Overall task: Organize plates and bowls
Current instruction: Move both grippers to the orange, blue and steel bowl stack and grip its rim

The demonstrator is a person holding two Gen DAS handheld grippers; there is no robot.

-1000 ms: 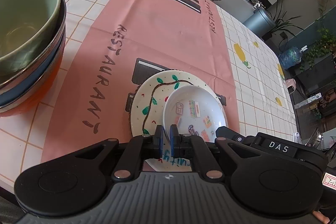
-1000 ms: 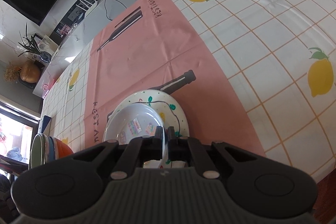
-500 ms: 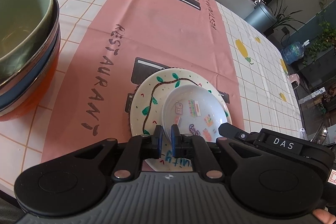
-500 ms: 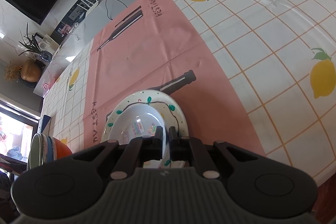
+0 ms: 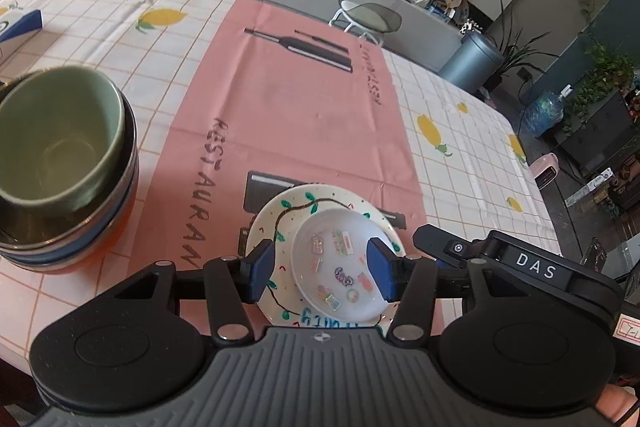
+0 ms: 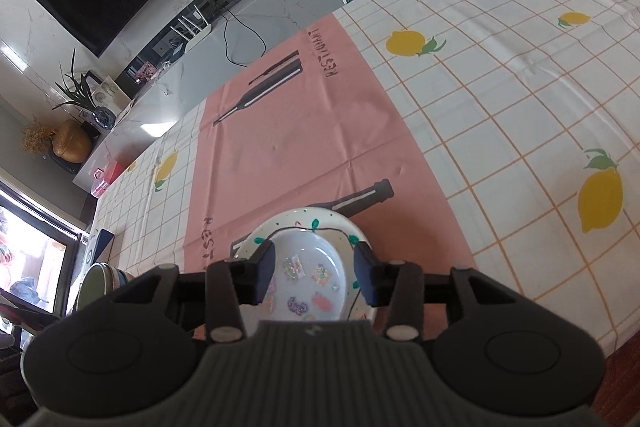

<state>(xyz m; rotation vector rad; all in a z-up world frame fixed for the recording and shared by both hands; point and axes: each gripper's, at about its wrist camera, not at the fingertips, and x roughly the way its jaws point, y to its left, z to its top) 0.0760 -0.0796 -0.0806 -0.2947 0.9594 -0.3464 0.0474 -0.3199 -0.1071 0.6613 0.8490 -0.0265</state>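
Observation:
A small white plate with stickers (image 5: 338, 263) (image 6: 308, 277) lies on a larger white plate with a green vine pattern (image 5: 276, 219) (image 6: 316, 217), near the table's front edge. My left gripper (image 5: 320, 271) hovers over the small plate, its jaws opening, and its blue pads (image 5: 262, 269) touch nothing. My right gripper (image 6: 314, 273) hangs over the same plates from the other side. Its jaws are also opening and hold nothing. The right gripper's black body (image 5: 520, 261) shows in the left wrist view. A stack of bowls, green on top (image 5: 60, 147) (image 6: 96, 277), stands to the left.
The plates lie on a pink runner (image 5: 296, 115) over a lemon-print tablecloth (image 6: 500, 99). A blue and white box (image 5: 20, 27) lies at the far left. A grey stool (image 5: 370, 19) stands beyond the table's far edge. A fingertip (image 5: 616, 407) shows at the bottom right.
Both grippers were shut on the small plate's rim. Both have opened and lifted off it. The small plate stays on the larger plate.

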